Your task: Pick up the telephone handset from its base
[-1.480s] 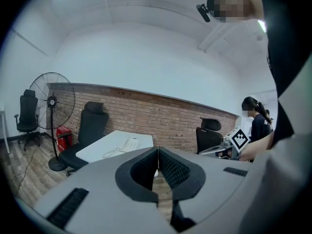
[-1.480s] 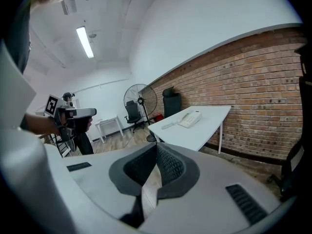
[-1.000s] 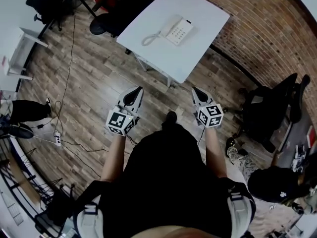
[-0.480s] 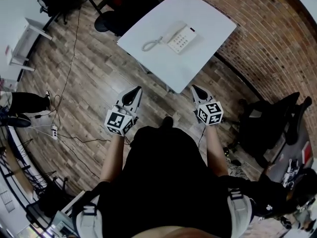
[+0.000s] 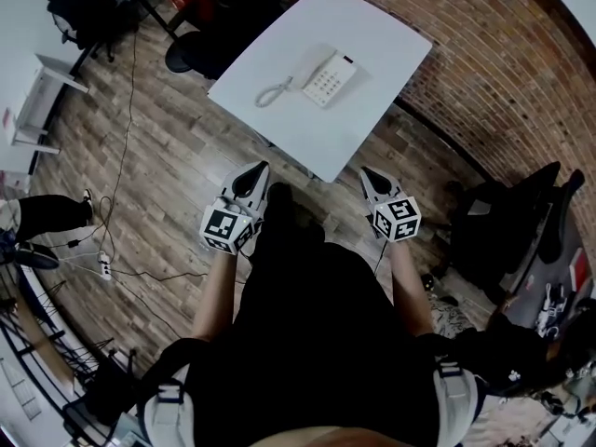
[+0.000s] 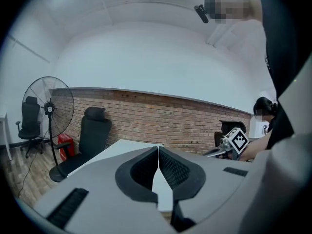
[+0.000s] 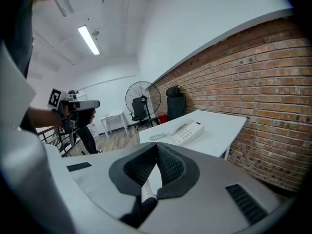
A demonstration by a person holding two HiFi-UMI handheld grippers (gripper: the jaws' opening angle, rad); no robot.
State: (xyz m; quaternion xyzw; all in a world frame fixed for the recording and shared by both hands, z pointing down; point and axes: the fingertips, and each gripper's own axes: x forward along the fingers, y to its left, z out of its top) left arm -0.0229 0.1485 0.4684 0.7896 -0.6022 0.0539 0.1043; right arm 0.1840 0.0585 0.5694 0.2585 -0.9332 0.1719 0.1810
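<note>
A white telephone [image 5: 326, 79] lies on the white table [image 5: 372, 35], its handset [image 5: 313, 64] resting in the base and a coiled cord [image 5: 272, 92] trailing to the left. The right gripper view also shows the telephone [image 7: 188, 131], still far ahead. My left gripper [image 5: 261, 169] and right gripper [image 5: 365, 169] are both held over the floor just short of the table's near edge, both shut with nothing in them. In each gripper view the pads of the left gripper [image 6: 158, 148] and of the right gripper [image 7: 157, 146] meet at the tip.
A brick wall [image 5: 503, 54] runs behind the table. A black office chair [image 6: 92, 133] and a standing fan [image 6: 46, 108] stand at the table's far left. Another black chair [image 5: 507, 217] is on my right. Cables [image 5: 121, 110] cross the wooden floor, and a person's leg [image 5: 47, 210] is at the left.
The table's near edge has come closer to both grippers as the person stepped toward it. Both grippers stay shut and side by side.
</note>
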